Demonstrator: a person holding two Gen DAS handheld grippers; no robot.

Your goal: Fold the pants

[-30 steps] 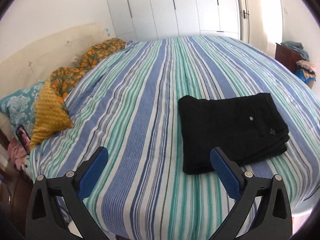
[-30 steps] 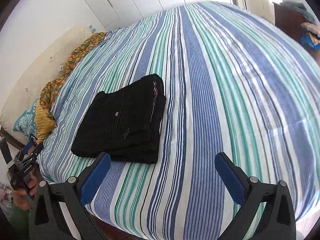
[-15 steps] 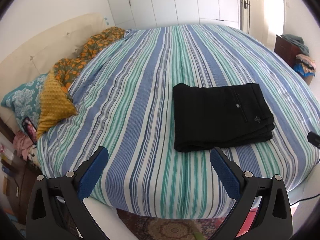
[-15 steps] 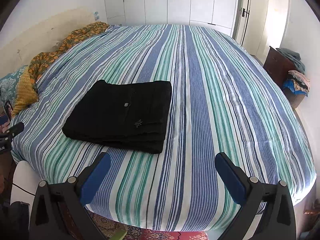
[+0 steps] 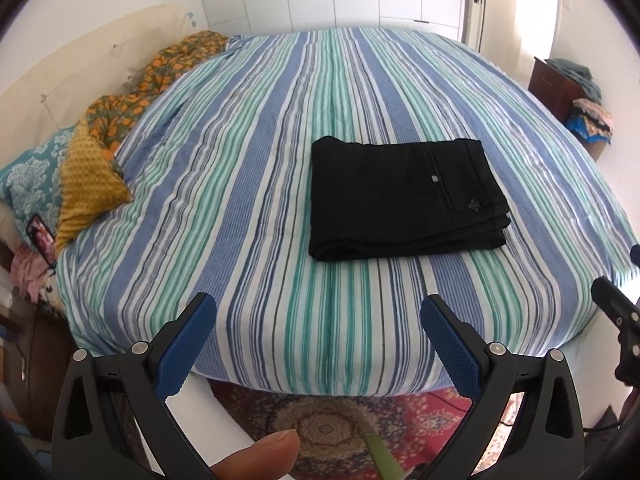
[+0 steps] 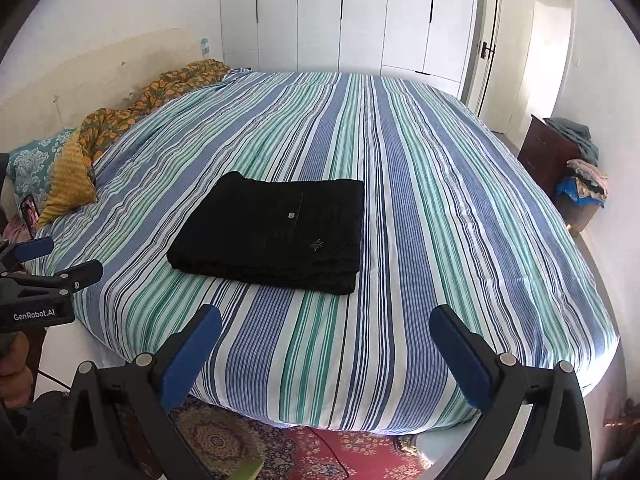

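Striped bed (image 5: 248, 200), folded black pants (image 5: 404, 196), underside hidden

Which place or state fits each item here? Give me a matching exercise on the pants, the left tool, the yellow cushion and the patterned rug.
Items:
1. black pants
2. left tool
3. yellow cushion
4. patterned rug

Places or states:
A. on the floor below the bed's near edge
B. folded in a flat stack on the striped bedspread
C. at the bed's left edge, by the headboard
D. open, holding nothing

Pairs: 1-B, 2-D, 3-C, 4-A
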